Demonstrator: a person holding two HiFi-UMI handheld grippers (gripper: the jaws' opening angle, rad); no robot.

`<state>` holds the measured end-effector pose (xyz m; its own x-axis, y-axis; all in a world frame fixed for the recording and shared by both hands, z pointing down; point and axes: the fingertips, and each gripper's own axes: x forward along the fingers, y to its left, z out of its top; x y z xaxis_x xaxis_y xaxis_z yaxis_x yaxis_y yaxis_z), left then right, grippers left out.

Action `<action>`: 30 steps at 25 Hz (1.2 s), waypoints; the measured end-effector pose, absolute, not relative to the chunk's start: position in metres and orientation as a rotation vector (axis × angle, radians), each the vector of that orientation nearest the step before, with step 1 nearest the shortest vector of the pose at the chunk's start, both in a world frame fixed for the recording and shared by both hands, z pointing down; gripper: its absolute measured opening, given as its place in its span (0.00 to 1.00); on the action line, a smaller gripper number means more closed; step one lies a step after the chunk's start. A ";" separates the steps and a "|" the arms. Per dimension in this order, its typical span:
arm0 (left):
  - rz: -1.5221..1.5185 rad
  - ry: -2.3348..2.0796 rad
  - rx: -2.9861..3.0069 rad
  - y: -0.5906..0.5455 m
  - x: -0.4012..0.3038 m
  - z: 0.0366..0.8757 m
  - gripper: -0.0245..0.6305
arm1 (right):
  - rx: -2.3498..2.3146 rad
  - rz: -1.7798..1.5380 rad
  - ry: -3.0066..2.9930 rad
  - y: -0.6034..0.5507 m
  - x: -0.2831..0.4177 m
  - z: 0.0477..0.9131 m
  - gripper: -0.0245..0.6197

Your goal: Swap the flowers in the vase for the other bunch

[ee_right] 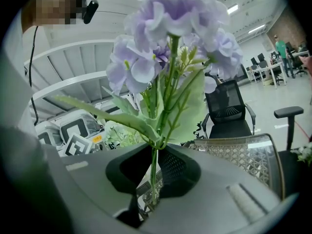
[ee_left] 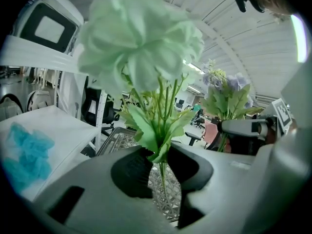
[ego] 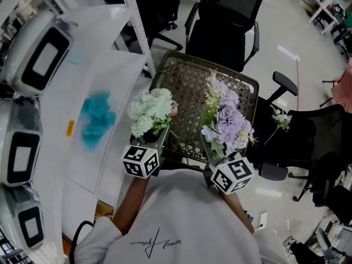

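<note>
Open-plan office: black swivel chairs (ego: 225,21), distant desks (ee_right: 263,68).

- Lattice table (ego: 190,87): metal mesh top with a dark rim, centre of the head view.
- White table (ego: 124,78): along the left, just beside the lattice table; glossy top.
- Teal patch (ego: 98,117): irregular smear on the white table; a small yellow label (ego: 70,128) sits near it on the table's edge.
- White machines, three, each with a dark screen (ego: 41,59) (ego: 21,155) (ego: 30,224): ranged down the far left.
- White post (ego: 137,26): slanted upright behind the white table.
- Black office chairs: one beyond the lattice table (ego: 228,15), one to its right (ego: 308,142).
- Floor (ego: 286,32): pale, shiny.
</note>
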<state>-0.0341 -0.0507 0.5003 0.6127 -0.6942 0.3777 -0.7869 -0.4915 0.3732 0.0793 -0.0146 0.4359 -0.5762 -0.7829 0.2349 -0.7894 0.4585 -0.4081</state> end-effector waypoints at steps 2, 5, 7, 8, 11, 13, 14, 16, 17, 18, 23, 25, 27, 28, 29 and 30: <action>0.236 -1.181 2.329 -0.048 -0.033 0.498 0.17 | 1.440 0.757 -2.676 -0.014 0.081 0.436 0.11; 0.240 -1.199 2.347 -0.044 -0.033 0.496 0.14 | 1.439 0.755 -2.682 -0.011 0.082 0.435 0.11; 0.241 -1.189 2.365 -0.042 -0.031 0.494 0.14 | 1.436 0.752 -2.686 -0.010 0.083 0.434 0.11; 0.231 -1.177 2.373 -0.041 -0.029 0.492 0.14 | 1.435 0.751 -2.688 -0.010 0.083 0.433 0.11; 0.193 -1.168 2.370 -0.041 -0.030 0.487 0.16 | 1.437 0.767 -2.694 -0.009 0.082 0.432 0.11; 0.171 -1.178 2.361 -0.039 -0.033 0.486 0.16 | 1.436 0.778 -2.695 -0.007 0.081 0.433 0.11; 0.165 -1.185 2.357 -0.038 -0.035 0.485 0.16 | 1.431 0.781 -2.696 -0.006 0.081 0.433 0.11; 0.153 -1.203 2.351 -0.038 -0.039 0.480 0.16 | 1.423 0.775 -2.701 -0.006 0.080 0.432 0.11; 0.143 -1.214 2.348 -0.039 -0.041 0.476 0.16 | 1.421 0.766 -2.705 -0.007 0.080 0.430 0.11; 0.135 -1.227 2.346 -0.040 -0.044 0.473 0.16 | 1.420 0.757 -2.707 -0.007 0.079 0.428 0.11; 0.120 -1.265 2.342 -0.041 -0.054 0.468 0.17 | 1.395 0.748 -2.716 -0.010 0.070 0.427 0.11; 0.109 -1.266 2.338 -0.040 -0.056 0.468 0.17 | 1.385 0.743 -2.717 -0.011 0.068 0.427 0.11; 0.099 -1.271 2.340 -0.042 -0.058 0.465 0.17 | 1.378 0.732 -2.722 -0.014 0.066 0.425 0.11; 0.096 -1.273 2.343 -0.043 -0.059 0.463 0.17 | 1.376 0.726 -2.725 -0.016 0.065 0.423 0.11; 0.093 -1.275 2.348 -0.044 -0.060 0.462 0.17 | 1.376 0.720 -2.728 -0.018 0.064 0.422 0.11; 0.093 -1.278 2.354 -0.046 -0.061 0.460 0.17 | 1.375 0.713 -2.732 -0.021 0.062 0.421 0.11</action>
